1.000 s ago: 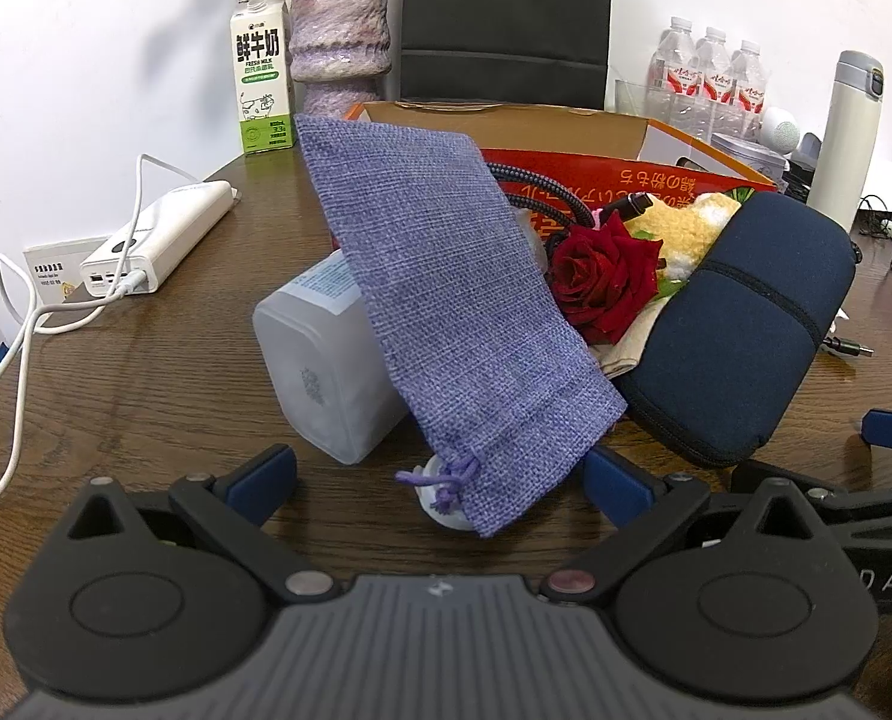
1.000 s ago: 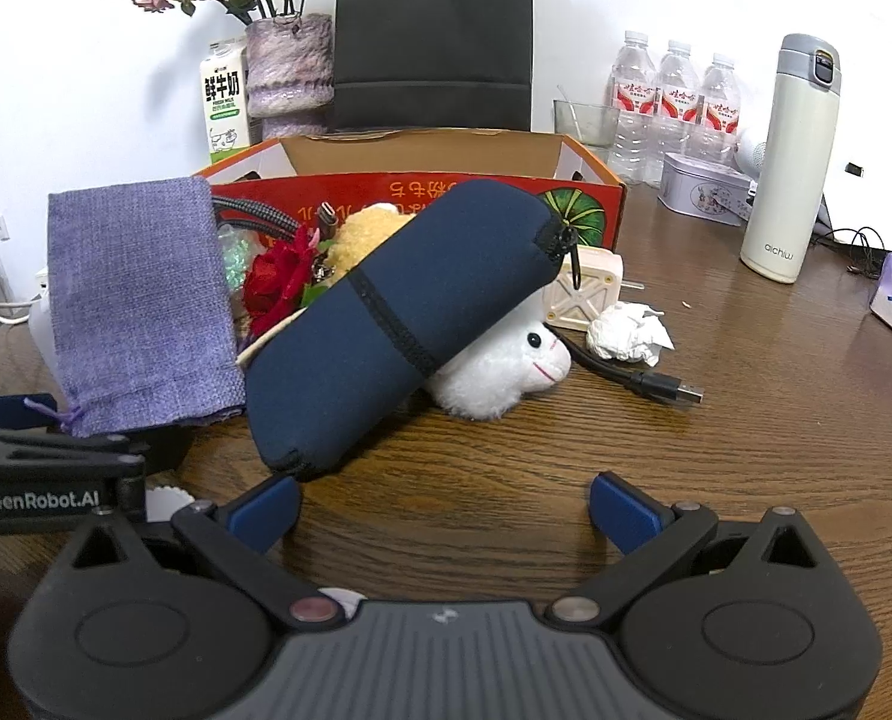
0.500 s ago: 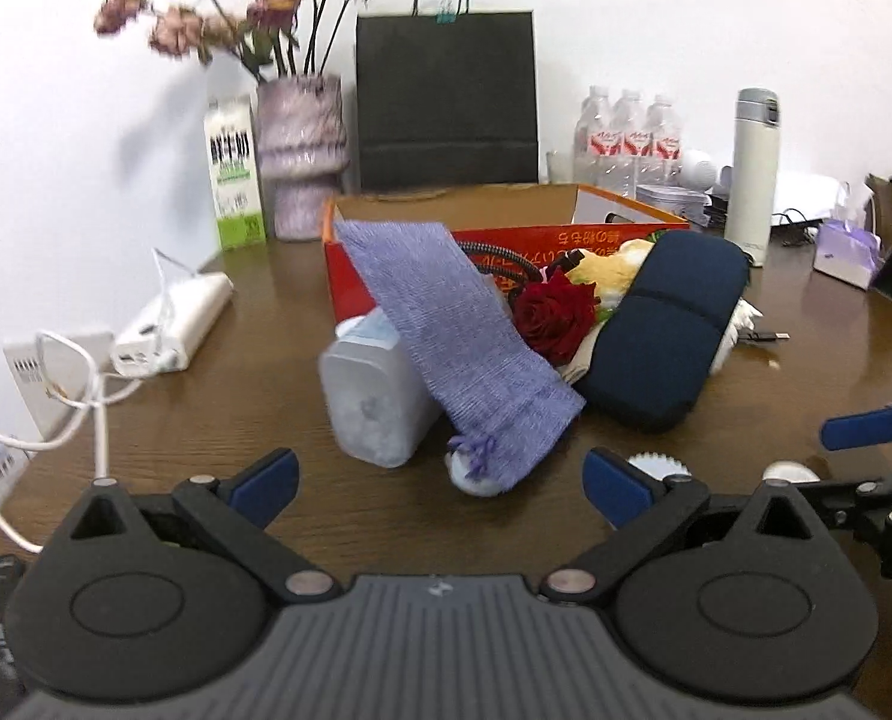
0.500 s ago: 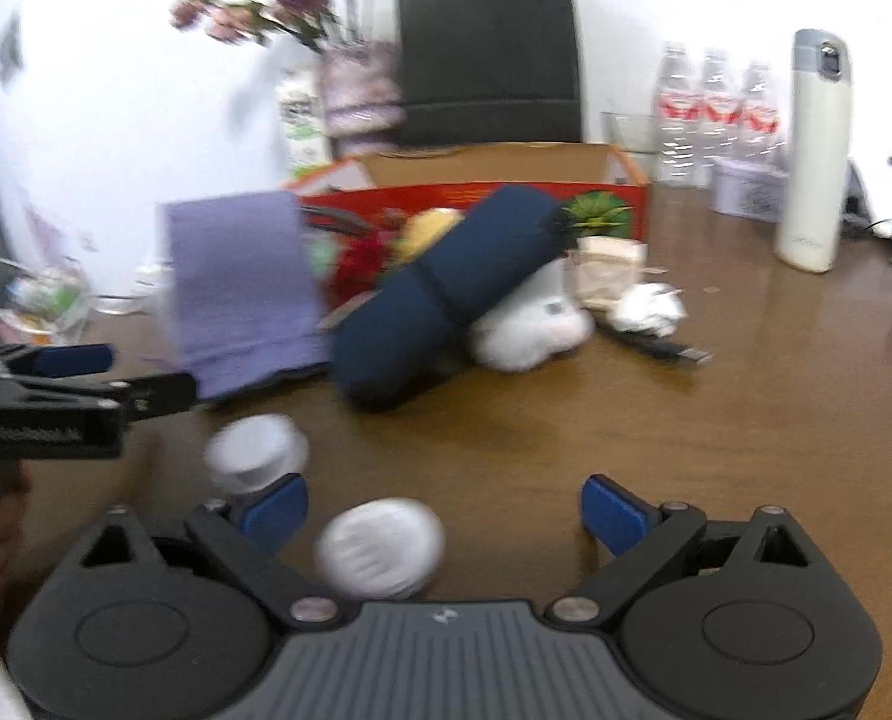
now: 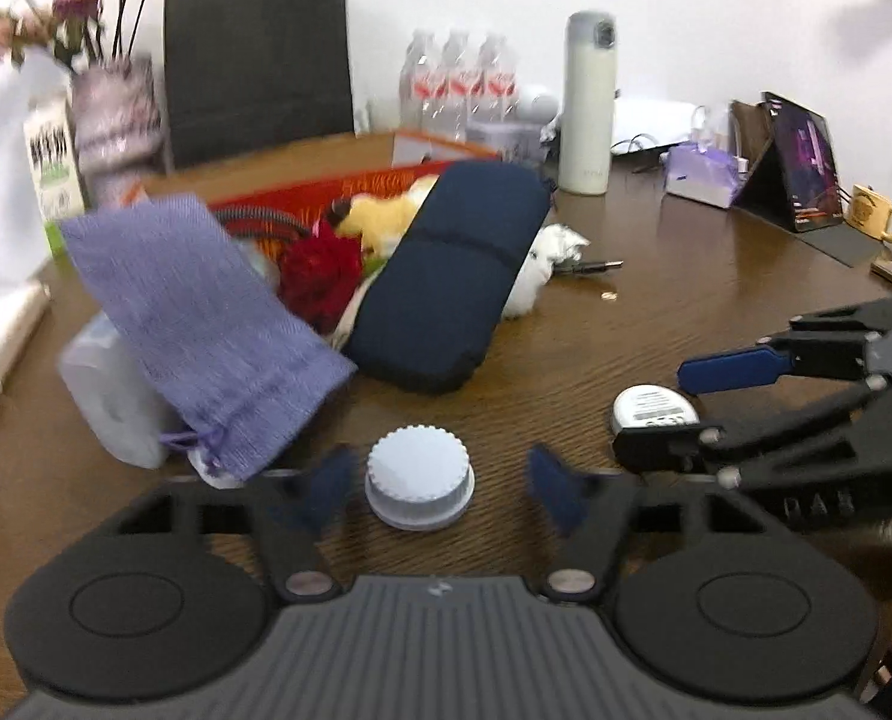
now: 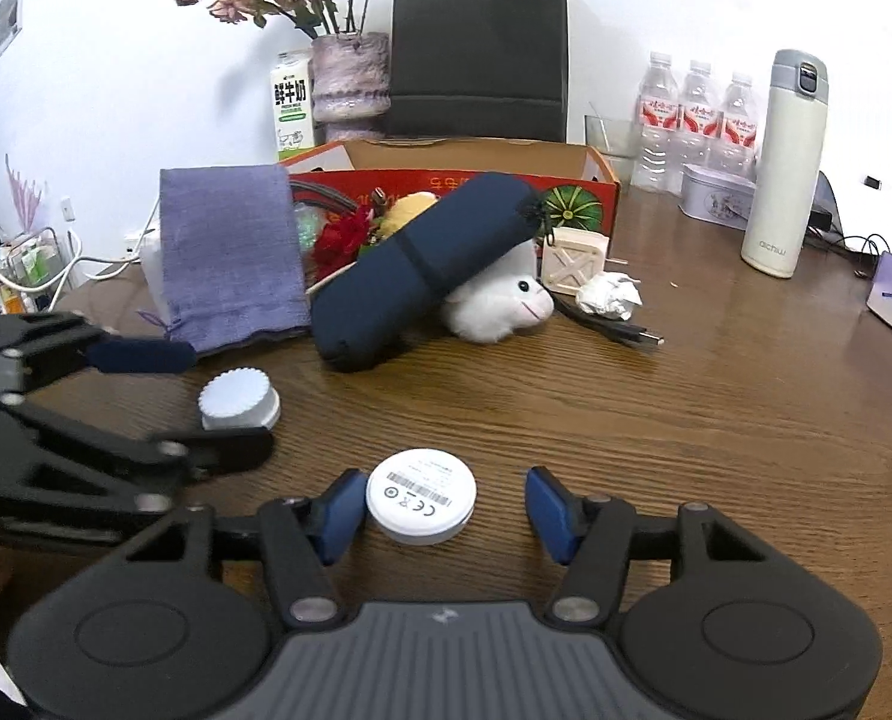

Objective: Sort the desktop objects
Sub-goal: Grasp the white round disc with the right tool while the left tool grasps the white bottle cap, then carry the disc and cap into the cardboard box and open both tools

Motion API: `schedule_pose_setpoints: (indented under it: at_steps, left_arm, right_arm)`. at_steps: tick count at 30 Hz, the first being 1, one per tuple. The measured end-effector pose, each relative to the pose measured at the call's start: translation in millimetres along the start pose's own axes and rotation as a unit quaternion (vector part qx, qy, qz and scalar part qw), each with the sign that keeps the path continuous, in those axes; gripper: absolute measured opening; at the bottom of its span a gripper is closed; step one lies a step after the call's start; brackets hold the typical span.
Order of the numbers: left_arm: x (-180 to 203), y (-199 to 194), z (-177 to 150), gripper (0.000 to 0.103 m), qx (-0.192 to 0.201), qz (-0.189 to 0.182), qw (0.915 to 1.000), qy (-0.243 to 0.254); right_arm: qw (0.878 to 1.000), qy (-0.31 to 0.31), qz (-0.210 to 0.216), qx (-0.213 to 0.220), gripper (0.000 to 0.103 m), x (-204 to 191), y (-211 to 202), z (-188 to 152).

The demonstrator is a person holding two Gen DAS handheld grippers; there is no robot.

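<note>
— Both grippers have been drawn back from the pile since earlier?
— Yes. The ridged cap (image 5: 419,483) is seen between wide left fingers (image 5: 320,489); the labelled disc (image 6: 420,503) lies between wide right fingers (image 6: 341,507), on the worktop (image 6: 655,420).

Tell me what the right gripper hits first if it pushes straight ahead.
Probably the white round disc, lying between the open jaws of the right gripper, close against the left one. Beyond it the wooden table looks bare up to the pile.
</note>
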State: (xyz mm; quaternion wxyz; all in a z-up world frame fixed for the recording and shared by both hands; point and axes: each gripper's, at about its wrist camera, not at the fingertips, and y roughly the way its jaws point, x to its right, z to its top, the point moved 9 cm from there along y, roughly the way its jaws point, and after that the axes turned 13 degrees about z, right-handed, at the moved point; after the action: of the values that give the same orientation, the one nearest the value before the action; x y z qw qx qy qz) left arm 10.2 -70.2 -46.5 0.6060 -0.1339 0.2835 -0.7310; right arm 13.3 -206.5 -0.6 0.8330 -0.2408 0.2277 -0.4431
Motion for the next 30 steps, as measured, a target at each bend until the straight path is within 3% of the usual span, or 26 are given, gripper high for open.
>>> schedule_pose_setpoints:
  at_steps: [1,3,4,5,9,13,19,24,27,30]
  left_arm:
    - [-2,-1,0,0.041,-0.002,0.002,1.0,-0.008]
    - [-1,-5,-2,0.041,-0.001,0.007,1.0,-0.007]
    - [-2,-7,-3,0.041,0.0,0.011,0.9999,-0.009]
    - [-4,-11,-6,0.041,0.0,0.017,0.9997,-0.016]
    - [-19,-24,-8,0.041,-0.006,0.029,0.9987,-0.041]
    - [-36,-55,6,0.041,0.039,0.045,0.996,-0.066]
    - [-74,-99,33,0.041,0.096,0.082,0.985,-0.118]
    - [-108,-114,83,0.041,0.122,0.114,0.978,-0.126]
    - [-131,-108,127,0.041,0.134,0.151,0.9729,-0.113]
    - [-150,-85,175,0.041,0.132,0.152,0.9736,-0.108]
  right_arm:
    - [1.0,-0.003,0.002,-0.001,0.062,0,1,0]
    - [1.0,-0.003,0.006,-0.001,0.063,-1,3,1]
    - [1.0,-0.006,0.005,0.001,0.057,-2,3,2]
    - [1.0,-0.001,0.0,0.005,0.038,-1,2,3]
    - [1.0,0.022,-0.006,0.011,0.038,1,1,4]
    - [0.999,0.022,0.001,0.036,0.038,-8,-14,10]
    - [0.995,-0.002,-0.023,0.099,0.038,-12,-62,36]
    - [0.988,-0.013,-0.018,0.155,0.038,3,-103,81]
    - [0.983,-0.024,-0.01,0.181,0.038,18,-117,126]
    - [0.981,-0.035,-0.008,0.193,0.038,37,-114,183]
